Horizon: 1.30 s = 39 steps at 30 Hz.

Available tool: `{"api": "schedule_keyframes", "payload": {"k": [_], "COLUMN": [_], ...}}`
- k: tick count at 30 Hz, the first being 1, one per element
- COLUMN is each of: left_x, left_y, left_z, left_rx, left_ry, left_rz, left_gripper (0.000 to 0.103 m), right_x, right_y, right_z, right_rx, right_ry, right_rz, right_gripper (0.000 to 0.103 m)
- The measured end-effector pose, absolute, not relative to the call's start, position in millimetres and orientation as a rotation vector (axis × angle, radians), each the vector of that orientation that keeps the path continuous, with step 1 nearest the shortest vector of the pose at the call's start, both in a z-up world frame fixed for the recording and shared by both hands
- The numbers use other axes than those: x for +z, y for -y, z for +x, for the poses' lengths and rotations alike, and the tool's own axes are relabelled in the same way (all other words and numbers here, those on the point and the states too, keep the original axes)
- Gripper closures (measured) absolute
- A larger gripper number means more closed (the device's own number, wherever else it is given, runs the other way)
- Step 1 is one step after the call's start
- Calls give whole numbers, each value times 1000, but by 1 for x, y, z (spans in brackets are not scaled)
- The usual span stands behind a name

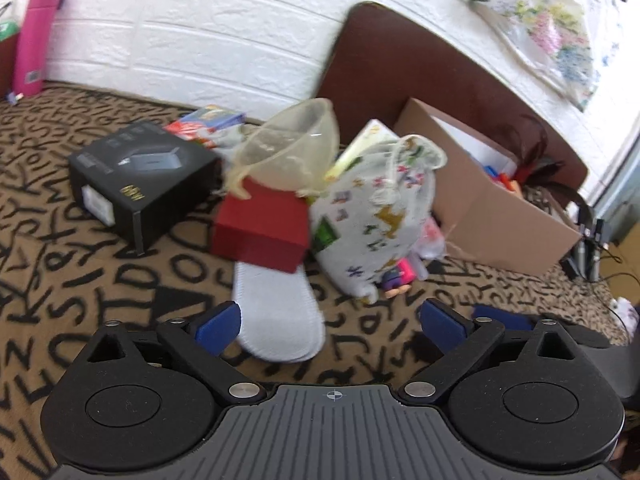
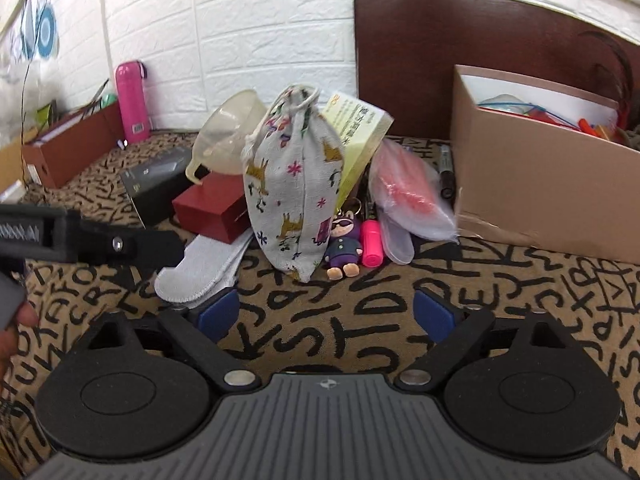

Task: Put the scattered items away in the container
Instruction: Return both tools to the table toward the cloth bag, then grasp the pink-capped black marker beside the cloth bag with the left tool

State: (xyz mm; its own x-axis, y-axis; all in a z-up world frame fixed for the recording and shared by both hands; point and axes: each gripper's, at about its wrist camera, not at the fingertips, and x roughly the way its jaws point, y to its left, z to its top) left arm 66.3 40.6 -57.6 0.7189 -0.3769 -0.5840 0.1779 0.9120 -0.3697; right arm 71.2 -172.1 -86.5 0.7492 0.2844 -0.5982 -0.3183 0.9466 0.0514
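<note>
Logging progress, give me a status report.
Left gripper, right gripper open, empty. Drawstring pouch upright, untouched. Cardboard box right. Nothing in the way.

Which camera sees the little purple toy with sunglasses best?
The right wrist view. There the purple toy shows whole, face and sunglasses clear, standing beside the pink highlighter. In the left wrist view it is blurred and half hidden behind the drawstring bag.

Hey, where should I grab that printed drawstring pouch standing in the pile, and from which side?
Probably take the drawstring pouch at its cinched neck, coming from above with the right gripper, which is open and faces it. The neck is the narrowest part and stands free on top, while the wide body is crowded by the red box and yellow box.
</note>
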Motion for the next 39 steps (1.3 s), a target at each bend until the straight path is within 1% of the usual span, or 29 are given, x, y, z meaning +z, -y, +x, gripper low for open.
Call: {"api": "schedule_keyframes", "payload": {"k": [1,3,5,7,10,13,14,15,18,19,20,24,26,27,28,29,30,34,36,37,38,39], "left_x": [-56,-56,-59,-67,-76,-81,-82,-83,-88,-90,-92,-95,-96,-95,-96,-95,-96,-96,-96,-96,-96,-96], "left_y": [-36,-25,-14,-5,3,9,10,10,9,8,6,2,1,0,-2,-3,-4,-2,-1,-1,-1,-1], "left_z": [66,68,76,85,93,98,100,102,111,113,115,120,122,124,125,128,130,137,140,140,141,140], "left_rx": [-333,-371,-401,-420,-425,-411,-407,-402,-380,-371,-365,-350,-337,-326,-317,-317,-319,-313,-310,-311,-308,-310], "left_ry": [-697,-684,-698,-728,-769,-777,-779,-782,-809,-810,-814,-815,-815,-812,-809,-811,-816,-813,-808,-810,-812,-814], "left_rz": [-283,-245,-211,-210,-210,-207,-208,-209,-211,-222,-234,-258,-254,-246,-239,-243,-254,-270,-263,-258,-251,-249], "left_gripper": [2,5,11,18,20,22,23,26,35,36,36,42,46,51,53,53,52,44,44,48,57,62], "right_x": [-88,-93,-97,-100,-103,-106,-107,-109,-110,-111,-111,-114,-114,-115,-115,-115,-115,-116,-117,-118,-118,-117], "right_y": [171,171,174,176,178,180,180,180,181,181,180,177,177,177,177,177,176,175,172,171,172,172], "right_z": [74,78,82,87,92,100,104,107,115,118,119,126,128,129,129,129,130,134,136,136,137,137], "right_rx": [325,314,295,279,262,274,279,285,298,303,307,324,334,338,348,357,357,342,336,337,345,354], "right_ry": [-654,-671,-685,-690,-682,-685,-690,-696,-691,-689,-685,-675,-671,-671,-670,-671,-670,-669,-663,-658,-657,-656], "right_rz": [-67,-74,-75,-90,-119,-129,-126,-122,-103,-105,-109,-109,-104,-102,-101,-98,-99,-91,-110,-118,-118,-114], "right_gripper": [23,35,40,41,45,55,61,62,62,62,60,50,47,44,41,38,38,38,39,40,51,61]}}
